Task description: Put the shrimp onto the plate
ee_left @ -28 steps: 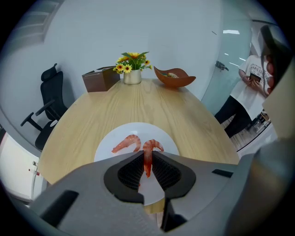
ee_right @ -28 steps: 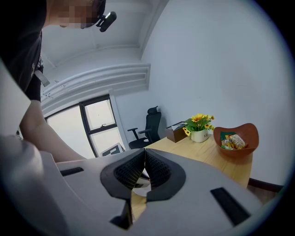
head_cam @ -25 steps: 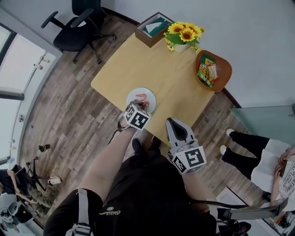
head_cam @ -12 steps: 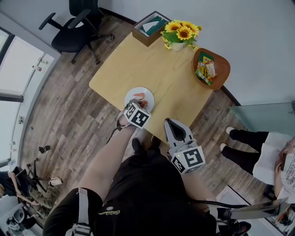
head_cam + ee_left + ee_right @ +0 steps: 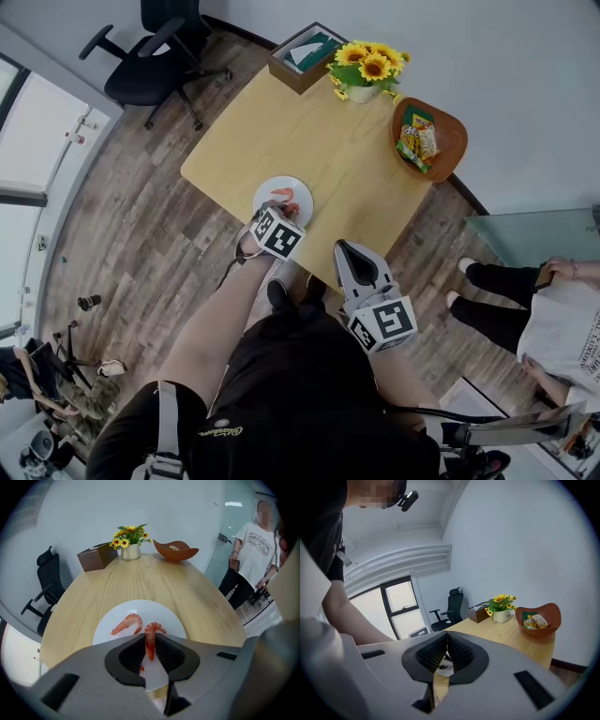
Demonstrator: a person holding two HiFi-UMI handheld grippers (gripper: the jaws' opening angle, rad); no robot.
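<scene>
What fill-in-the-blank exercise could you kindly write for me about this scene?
1. The left gripper is shut on a ____.
2. One more shrimp lies on the white ____.
3. The right gripper holds ____.
4. The flowers stand between the box and the brown ____.

Missing words: shrimp; plate; nothing; bowl.

This is an office meeting room. A black swivel chair [image 5: 155, 61] stands at eleven o'clock beside a pale wooden table [image 5: 300, 150]. A frosted glass partition [image 5: 530, 244] runs at three o'clock, and tall windows [image 5: 23, 131] line the nine o'clock side above wood-plank flooring [image 5: 122, 216].
</scene>
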